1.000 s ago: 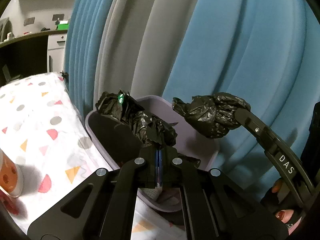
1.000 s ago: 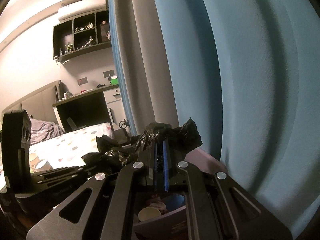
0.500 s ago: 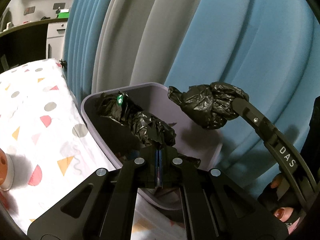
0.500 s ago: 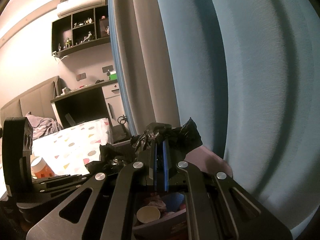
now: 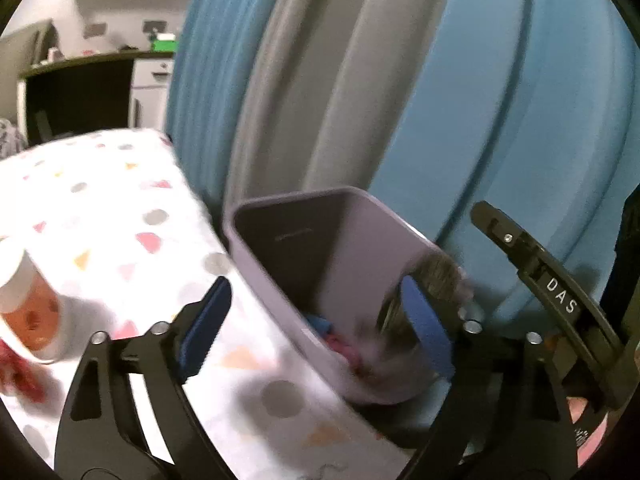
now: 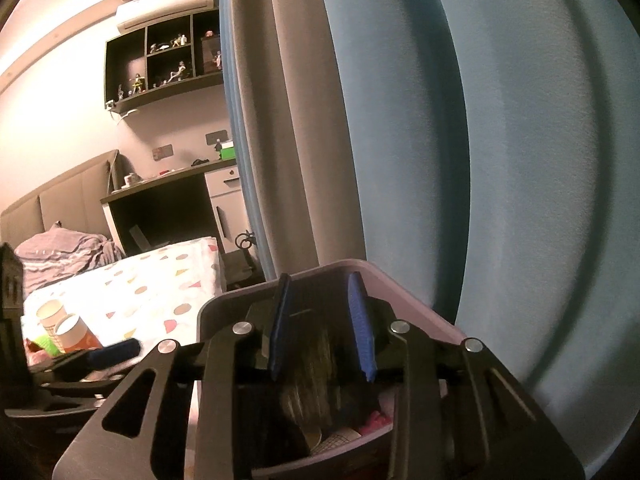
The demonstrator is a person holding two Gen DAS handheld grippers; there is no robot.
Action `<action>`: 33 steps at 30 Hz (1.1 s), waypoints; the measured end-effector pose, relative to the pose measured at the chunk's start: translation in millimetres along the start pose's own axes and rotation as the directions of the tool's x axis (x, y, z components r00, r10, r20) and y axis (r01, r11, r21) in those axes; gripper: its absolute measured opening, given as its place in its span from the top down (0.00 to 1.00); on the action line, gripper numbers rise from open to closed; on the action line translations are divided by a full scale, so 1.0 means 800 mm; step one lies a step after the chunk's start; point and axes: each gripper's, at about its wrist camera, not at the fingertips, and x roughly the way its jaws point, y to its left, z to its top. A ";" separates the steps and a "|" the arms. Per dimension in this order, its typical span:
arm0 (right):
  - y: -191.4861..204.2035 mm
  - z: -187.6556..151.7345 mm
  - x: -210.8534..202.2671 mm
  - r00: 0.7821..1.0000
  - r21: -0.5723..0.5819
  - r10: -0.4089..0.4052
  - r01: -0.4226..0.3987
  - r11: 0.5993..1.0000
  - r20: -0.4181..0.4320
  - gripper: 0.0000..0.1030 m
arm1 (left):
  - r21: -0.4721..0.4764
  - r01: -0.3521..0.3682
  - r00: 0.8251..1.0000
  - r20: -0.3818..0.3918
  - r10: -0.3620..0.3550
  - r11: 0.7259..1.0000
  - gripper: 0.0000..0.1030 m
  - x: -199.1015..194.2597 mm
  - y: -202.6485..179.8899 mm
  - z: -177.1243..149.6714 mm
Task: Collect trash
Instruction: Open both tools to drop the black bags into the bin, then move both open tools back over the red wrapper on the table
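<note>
A lilac trash bin (image 5: 360, 216) stands at the bed's edge against the blue curtain; it also shows in the right wrist view (image 6: 408, 284). My left gripper (image 5: 316, 320) is open wide, its jaws astride the bin's near wall. My right gripper (image 6: 322, 328) is open above the bin's mouth. A black bin bag (image 6: 316, 392), blurred, is falling into the bin below the right jaws; it shows as a dark blur in the left wrist view (image 5: 432, 280). Trash (image 5: 344, 344) lies at the bin's bottom.
A bed with a white spotted sheet (image 5: 120, 240) lies left of the bin. Paper cups (image 6: 64, 328) stand on it; one (image 5: 28, 312) is near my left gripper. The blue and grey curtain (image 6: 480, 160) hangs right behind the bin. A desk (image 6: 172, 200) stands beyond the bed.
Both grippers were shut on the black bag's edges, holding it over the bin. Both have opened and the bag has dropped into the bin.
</note>
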 end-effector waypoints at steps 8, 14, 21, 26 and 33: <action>0.013 -0.002 -0.024 0.999 -0.013 0.010 -0.010 1.000 0.030 0.48 | -0.001 -0.129 0.990 0.062 0.129 0.992 0.06 -0.048 0.013 0.000; 0.028 -0.003 -0.046 0.998 -0.004 0.028 -0.028 1.000 0.049 0.29 | -0.025 -0.188 0.978 0.088 0.189 0.982 0.06 -0.094 0.034 -0.010; 0.051 -0.005 -0.064 0.997 -0.006 0.062 -0.061 0.998 0.048 0.20 | -0.058 -0.306 0.944 0.113 0.311 0.950 0.06 -0.149 0.073 -0.034; 0.075 -0.011 -0.073 0.994 -0.002 0.105 -0.105 0.994 0.041 0.16 | -0.104 -0.393 0.910 0.096 0.403 0.914 0.06 -0.189 0.119 -0.060; 0.124 -0.030 -0.074 0.985 -0.030 0.171 -0.171 0.985 -0.003 0.14 | -0.176 -0.485 0.863 0.066 0.502 0.857 0.06 -0.236 0.176 -0.090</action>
